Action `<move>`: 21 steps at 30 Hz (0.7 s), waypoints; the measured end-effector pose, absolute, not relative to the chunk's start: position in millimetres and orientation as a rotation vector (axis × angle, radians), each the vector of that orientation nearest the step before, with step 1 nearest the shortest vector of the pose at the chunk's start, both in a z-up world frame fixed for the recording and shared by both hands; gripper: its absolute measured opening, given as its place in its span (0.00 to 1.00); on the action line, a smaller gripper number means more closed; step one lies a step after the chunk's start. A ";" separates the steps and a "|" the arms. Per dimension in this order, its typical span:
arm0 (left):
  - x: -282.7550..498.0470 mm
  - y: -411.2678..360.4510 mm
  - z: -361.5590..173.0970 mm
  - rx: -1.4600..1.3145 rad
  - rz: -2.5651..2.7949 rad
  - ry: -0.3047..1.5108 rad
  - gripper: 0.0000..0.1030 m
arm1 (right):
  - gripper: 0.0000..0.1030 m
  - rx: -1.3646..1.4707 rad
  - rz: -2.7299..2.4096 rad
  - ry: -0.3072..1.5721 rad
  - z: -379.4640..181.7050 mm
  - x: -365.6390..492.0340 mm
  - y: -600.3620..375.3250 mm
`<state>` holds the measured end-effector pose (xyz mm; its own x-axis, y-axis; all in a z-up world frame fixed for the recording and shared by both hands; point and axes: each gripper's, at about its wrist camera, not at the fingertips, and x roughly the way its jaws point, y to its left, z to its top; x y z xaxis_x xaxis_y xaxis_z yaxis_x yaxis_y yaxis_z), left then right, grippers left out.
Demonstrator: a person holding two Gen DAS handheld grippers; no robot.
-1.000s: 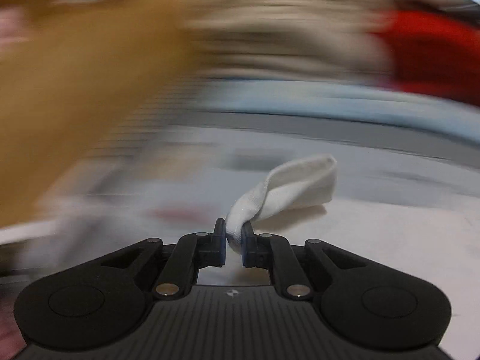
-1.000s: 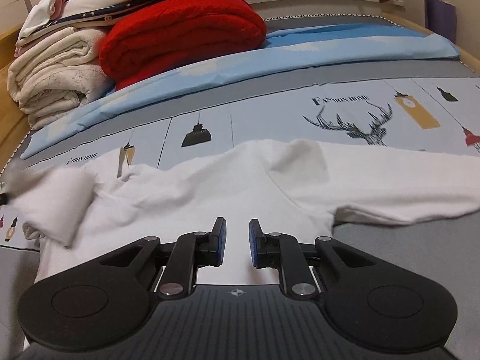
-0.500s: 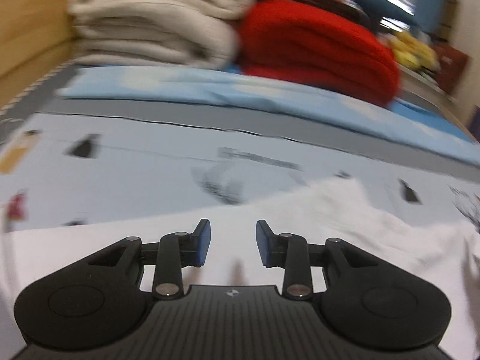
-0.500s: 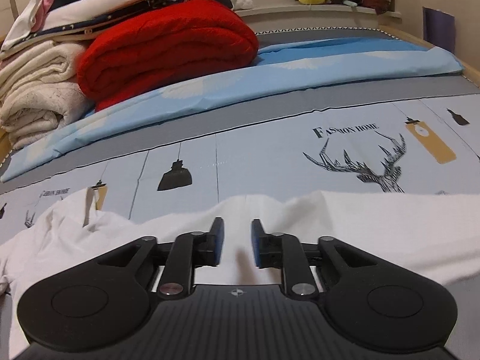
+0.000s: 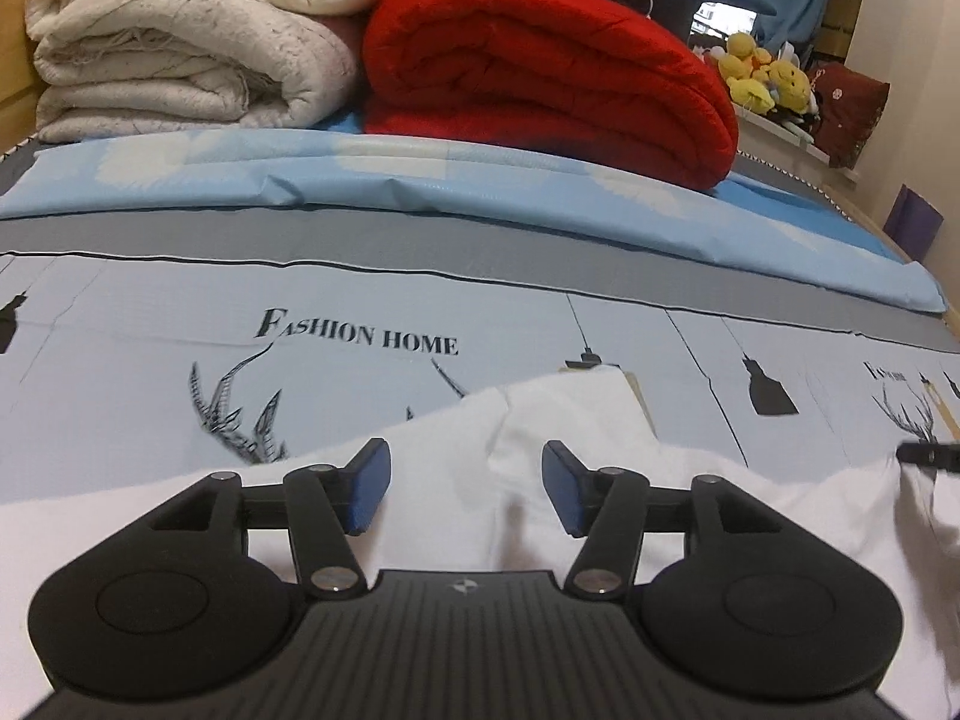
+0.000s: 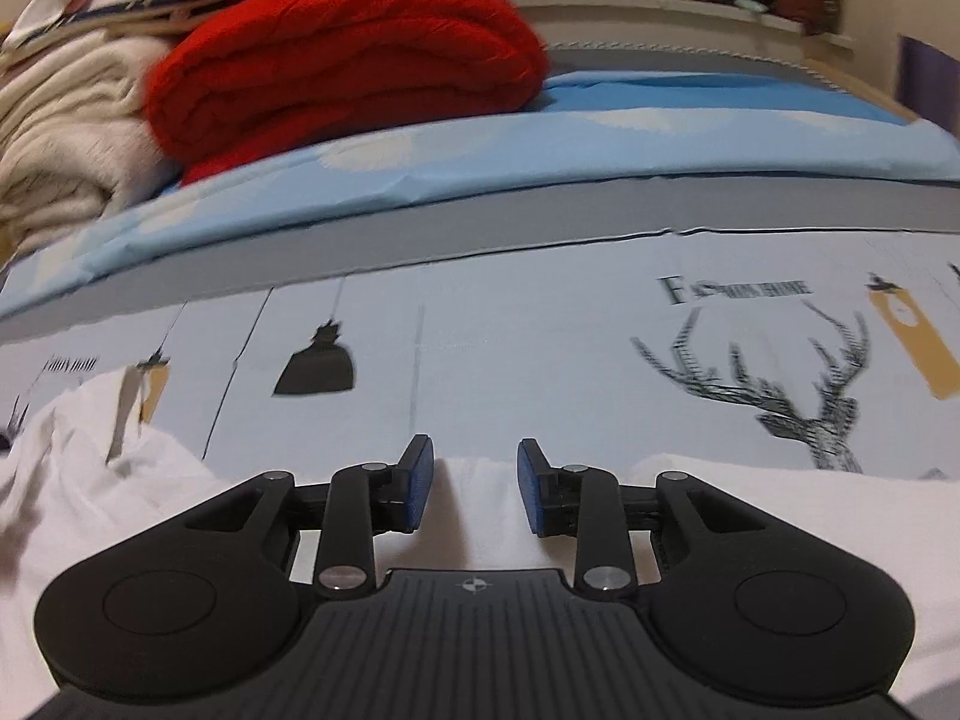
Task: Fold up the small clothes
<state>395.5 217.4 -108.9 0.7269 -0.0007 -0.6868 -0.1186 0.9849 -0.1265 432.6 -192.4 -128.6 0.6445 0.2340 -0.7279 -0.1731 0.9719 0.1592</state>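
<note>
Behind the white garment (image 5: 540,420), a red blanket (image 5: 540,72) tops the printed bedsheet (image 5: 180,324).

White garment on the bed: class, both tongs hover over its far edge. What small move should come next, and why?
Probably lower both tongs onto the far edge of the white garment and close. The left tongs and right tongs are opening, cloth lies under each gap, yet no pad presses on it. The garment lies spread on the printed sheet, so gripping its edge would likely start a fold.

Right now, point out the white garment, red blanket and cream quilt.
white garment (image 5: 456,450), left wrist view, upper fold.
red blanket (image 5: 540,72), left wrist view, middle of the roll.
cream quilt (image 5: 180,48), left wrist view, folded front.
</note>
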 end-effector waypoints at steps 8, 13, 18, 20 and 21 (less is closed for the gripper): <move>413.7 221.0 -131.8 -0.189 0.061 0.826 0.01 | 0.00 -0.016 0.382 0.814 -116.4 413.2 -187.7; 399.2 216.3 -113.1 -0.121 0.037 0.830 0.01 | 0.00 -0.107 0.543 0.829 -100.6 388.5 -188.6; 364.7 213.5 -75.2 -0.204 0.066 0.925 0.00 | 0.00 -0.236 0.662 0.936 -110.5 362.7 -183.8; 348.6 202.6 -57.5 -0.182 0.072 0.940 0.01 | 0.00 -0.278 0.659 0.974 -120.8 357.4 -180.2; 340.3 195.7 -49.2 -0.158 0.082 0.940 0.01 | 0.00 -0.285 0.663 0.984 -122.9 356.3 -178.3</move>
